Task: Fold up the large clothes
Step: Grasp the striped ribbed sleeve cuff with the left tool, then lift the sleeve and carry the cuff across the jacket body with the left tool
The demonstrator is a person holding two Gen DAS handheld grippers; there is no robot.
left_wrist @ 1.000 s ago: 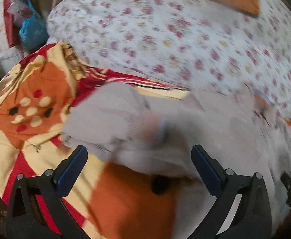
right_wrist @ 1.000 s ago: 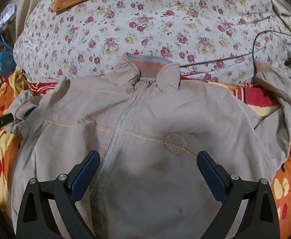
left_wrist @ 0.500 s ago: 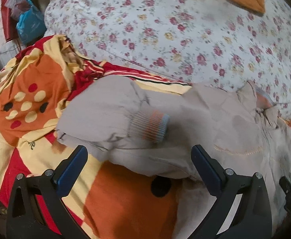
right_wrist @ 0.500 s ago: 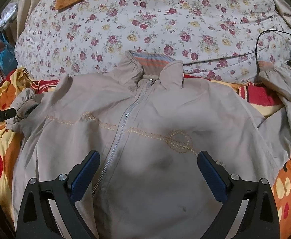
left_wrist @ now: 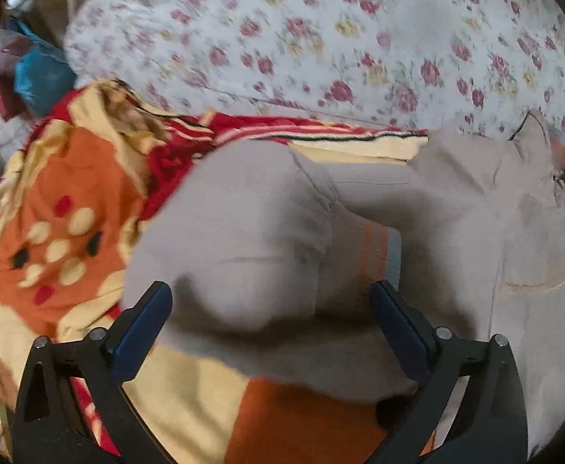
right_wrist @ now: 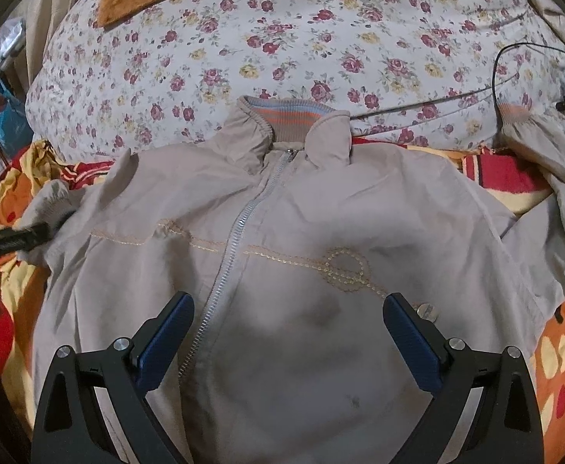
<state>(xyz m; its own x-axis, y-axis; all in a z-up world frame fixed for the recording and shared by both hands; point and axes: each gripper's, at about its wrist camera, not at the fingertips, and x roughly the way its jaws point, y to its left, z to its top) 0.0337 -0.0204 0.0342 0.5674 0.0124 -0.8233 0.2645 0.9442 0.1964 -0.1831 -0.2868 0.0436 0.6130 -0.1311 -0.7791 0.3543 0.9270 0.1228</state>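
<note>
Closer now than half a second ago, the left gripper (left_wrist: 268,323) has advanced on the bunched sleeve (left_wrist: 243,232), which fills the space between its blue pads (left_wrist: 143,326), while the right wrist view is almost unchanged. Its jaws stand wide apart, released and holding nothing, with the sleeve's mound just ahead at 12 o'clock and the striped cuff (left_wrist: 379,251) at about 1 o'clock, doubled back on the arm of the beige jacket (right_wrist: 282,232). The right gripper (right_wrist: 288,332) hovers likewise spread and empty over the jacket's lower front, the zipper (right_wrist: 239,228) running up toward 12 o'clock to the striped collar (right_wrist: 282,114). The jacket lies face up and zipped on an orange and red blanket (left_wrist: 50,239), its collar toward the floral quilt (right_wrist: 301,38) at 12 o'clock, the other sleeve (right_wrist: 545,166) trailing off at 2 o'clock near a black cable (right_wrist: 514,62). By appearances, folding is at its first step, the sleeves. The next move probably calls for closing on the cuff and carrying the sleeve across the chest without dragging the body askew.
</note>
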